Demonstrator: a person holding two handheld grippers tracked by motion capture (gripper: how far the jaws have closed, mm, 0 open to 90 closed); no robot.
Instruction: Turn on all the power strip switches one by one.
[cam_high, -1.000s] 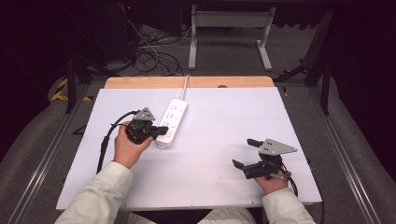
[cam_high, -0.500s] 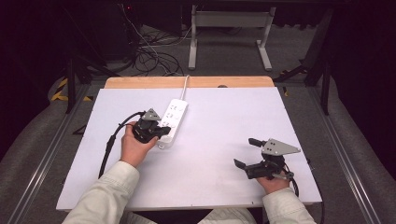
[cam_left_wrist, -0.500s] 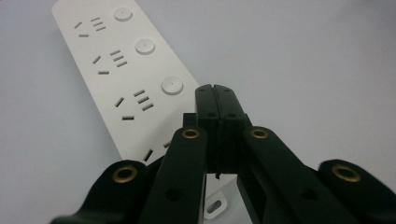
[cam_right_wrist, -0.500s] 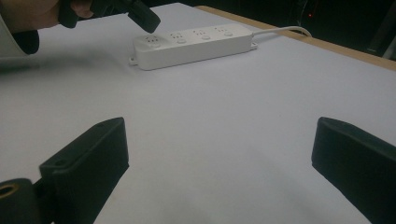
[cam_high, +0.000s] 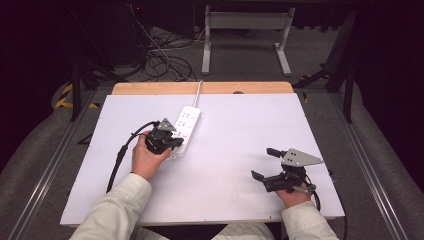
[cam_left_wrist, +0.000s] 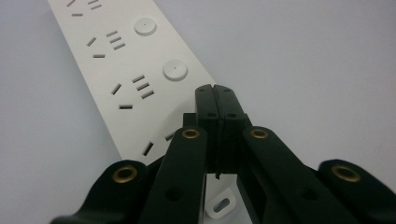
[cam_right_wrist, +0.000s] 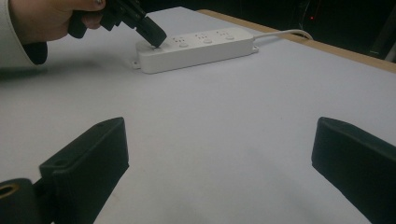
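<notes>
A white power strip (cam_high: 186, 127) lies on the white table top, its cord running off the far edge. My left gripper (cam_high: 175, 143) is shut with nothing between its jaws, tips down on the near end of the strip. In the left gripper view the closed tips (cam_left_wrist: 216, 91) sit beside the nearest round button (cam_left_wrist: 175, 71) of the strip (cam_left_wrist: 116, 74). The right gripper view shows the left gripper (cam_right_wrist: 156, 36) touching the strip (cam_right_wrist: 196, 46). My right gripper (cam_high: 266, 164) rests open at the near right of the table, nothing between its jaws.
The white table top (cam_high: 240, 130) has a wooden strip (cam_high: 200, 88) along its far edge. Cables (cam_high: 160, 60) and a metal stand (cam_high: 245, 40) lie on the floor beyond. A black cable (cam_high: 120, 155) trails from the left gripper toward the near left.
The left gripper has moved a little right and down onto the near end of the power strip. The right gripper has stayed put.
</notes>
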